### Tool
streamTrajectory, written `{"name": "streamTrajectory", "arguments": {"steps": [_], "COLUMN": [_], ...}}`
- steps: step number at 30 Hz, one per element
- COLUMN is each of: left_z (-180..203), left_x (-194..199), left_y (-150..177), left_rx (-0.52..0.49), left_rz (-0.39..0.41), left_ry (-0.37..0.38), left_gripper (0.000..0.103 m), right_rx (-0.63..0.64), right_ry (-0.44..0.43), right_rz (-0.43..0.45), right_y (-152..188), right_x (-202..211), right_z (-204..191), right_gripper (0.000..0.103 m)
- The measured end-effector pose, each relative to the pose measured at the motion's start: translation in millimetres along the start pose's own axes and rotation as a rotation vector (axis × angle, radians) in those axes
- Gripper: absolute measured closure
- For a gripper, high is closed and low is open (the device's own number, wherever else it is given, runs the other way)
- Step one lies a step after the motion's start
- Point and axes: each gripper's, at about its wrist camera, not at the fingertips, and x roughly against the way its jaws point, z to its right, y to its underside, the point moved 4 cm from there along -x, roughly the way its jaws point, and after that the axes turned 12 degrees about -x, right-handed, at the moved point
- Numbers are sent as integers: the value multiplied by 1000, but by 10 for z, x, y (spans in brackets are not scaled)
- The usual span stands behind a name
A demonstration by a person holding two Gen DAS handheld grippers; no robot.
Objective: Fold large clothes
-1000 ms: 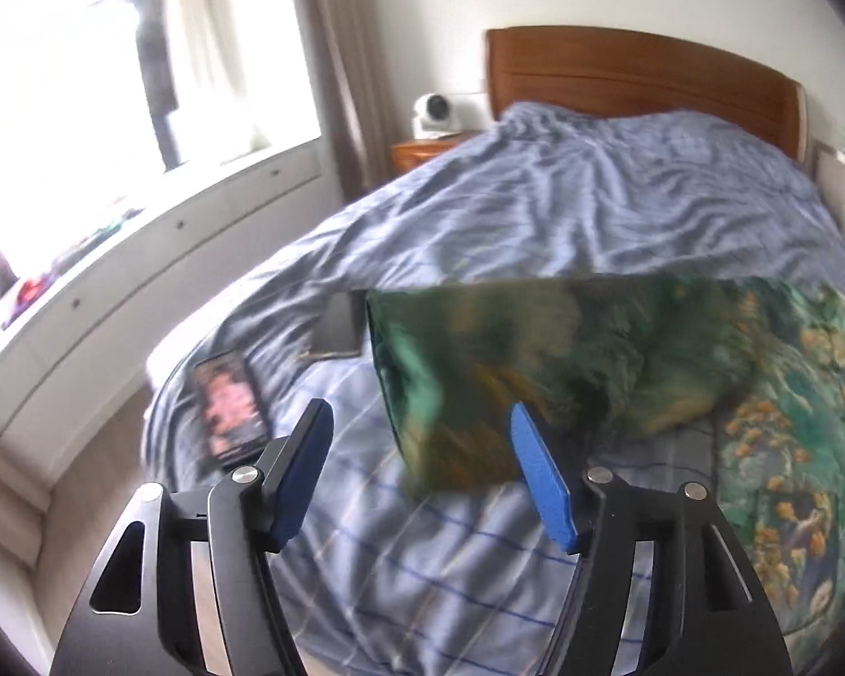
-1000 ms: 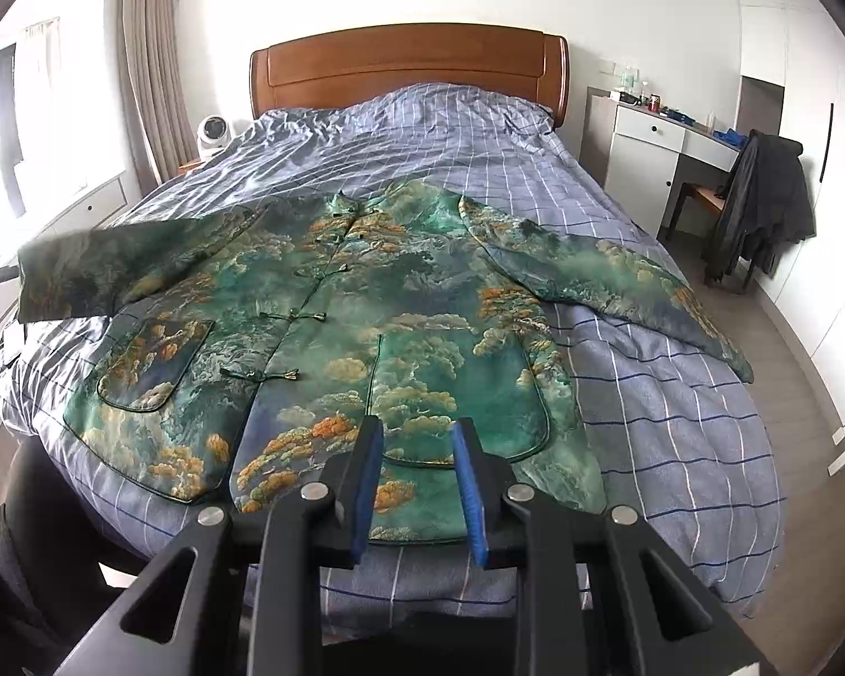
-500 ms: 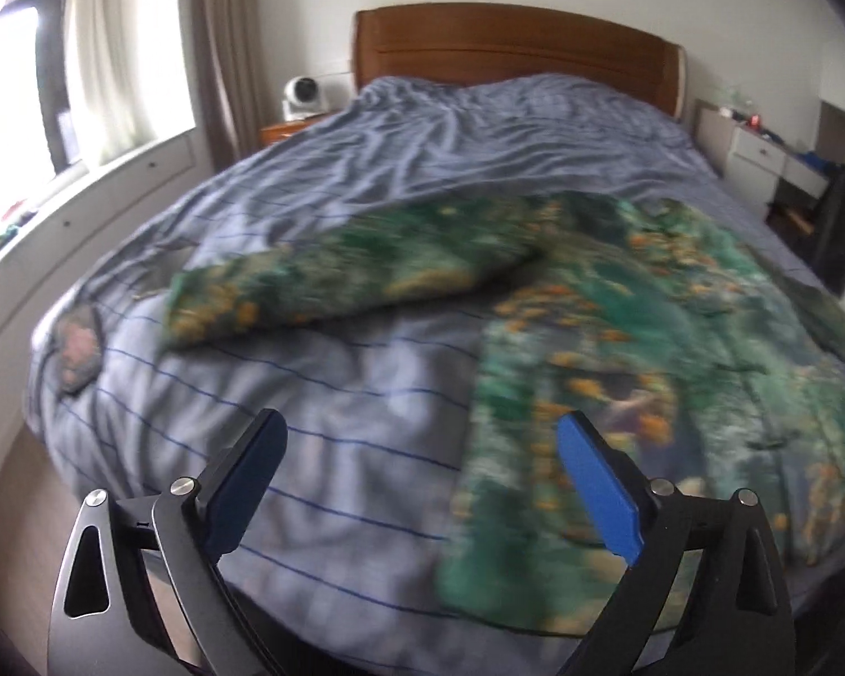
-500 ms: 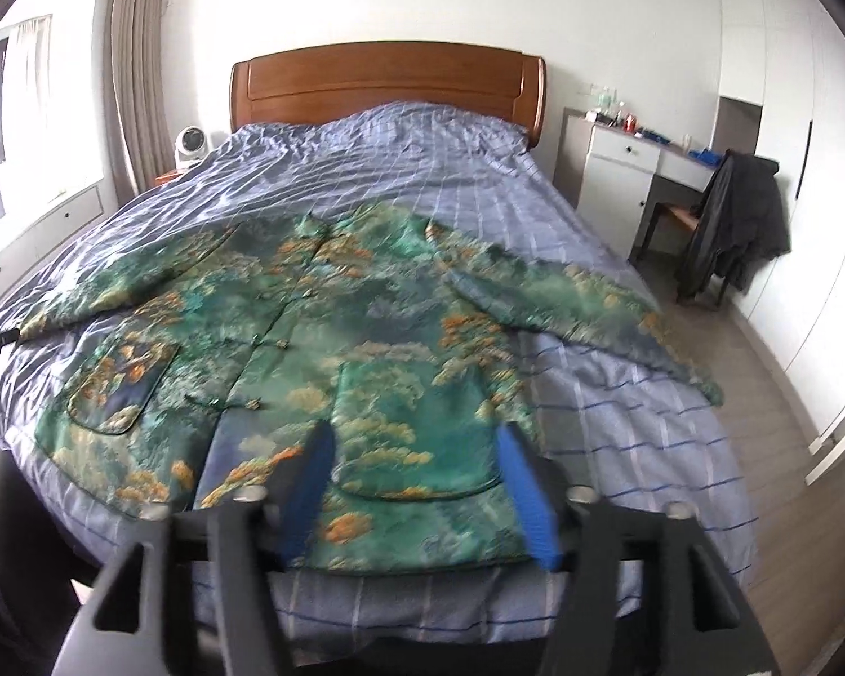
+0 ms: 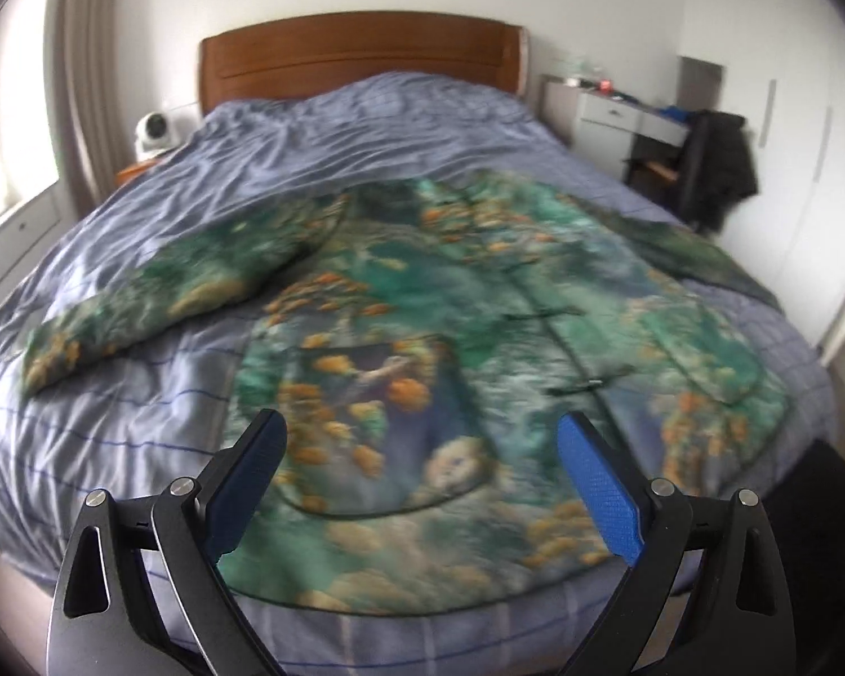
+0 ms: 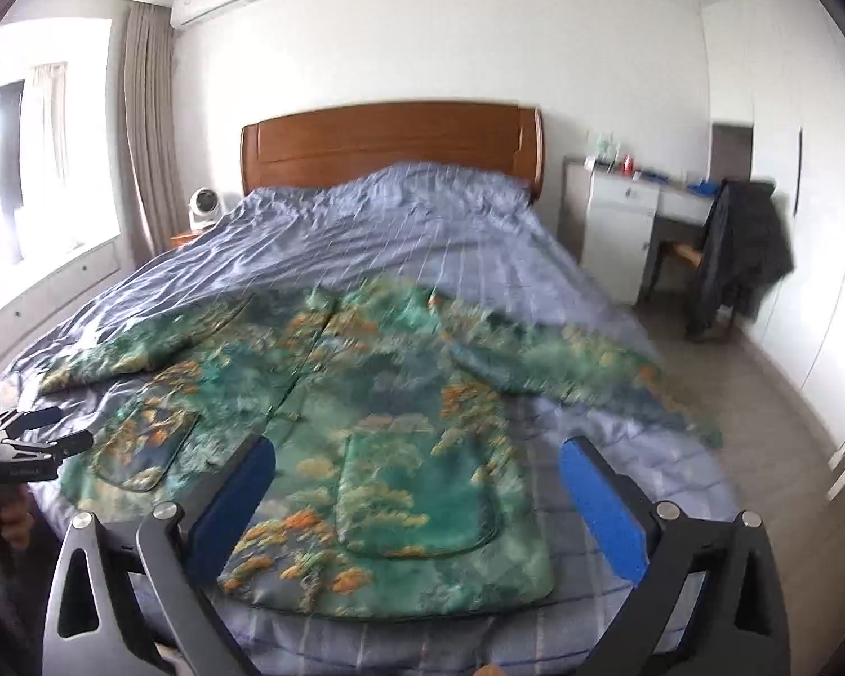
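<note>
- Jacket (image 5: 479, 338), green with an orange tree print, lies face up and spread flat across the foot of the bed (image 5: 141, 428), both sleeves out to the sides; laid open like this, it is probably ready for a first fold.
- Left sleeve (image 5: 158, 293) slants down toward the bed's edge, the other sleeve (image 6: 591, 372) reaches toward the wardrobe side, so each hand has one within reach.
- Left gripper (image 5: 422, 479) hovers over the hem with its blue fingers (image 5: 253, 467) spread wide and nothing between them.
- Right gripper (image 6: 417, 501) is opening, its fingers (image 6: 597, 501) already far apart above the lower pocket, with no cloth pinched.
- Left gripper also shows at the edge of the right view, held in a hand (image 6: 11, 512) beside the bed.
- Small print on that tool's body is too blurred to read; no other brand or label is legible anywhere.
- Dark coat (image 6: 743, 248) hangs on a chair by the desk, well apart from the bed.
</note>
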Motion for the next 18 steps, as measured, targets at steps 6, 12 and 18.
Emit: {"name": "streamTrajectory", "arguments": {"steps": [6, 12, 18], "left_z": [-50, -664, -907], "left_x": [-92, -348, -653], "left_y": [143, 521, 863], "left_rx": [44, 135, 184], "left_rz": [-86, -184, -286], "left_ry": [43, -80, -83], "left_gripper": [5, 5, 5], "right_rx": [-57, -204, -230], "right_ry": [47, 54, -46], "right_rz": [-123, -317, -476], "right_y": [199, 396, 689], "right_x": [-272, -616, -1154], "right_z": [245, 994, 1243], "right_gripper": [0, 0, 0]}}
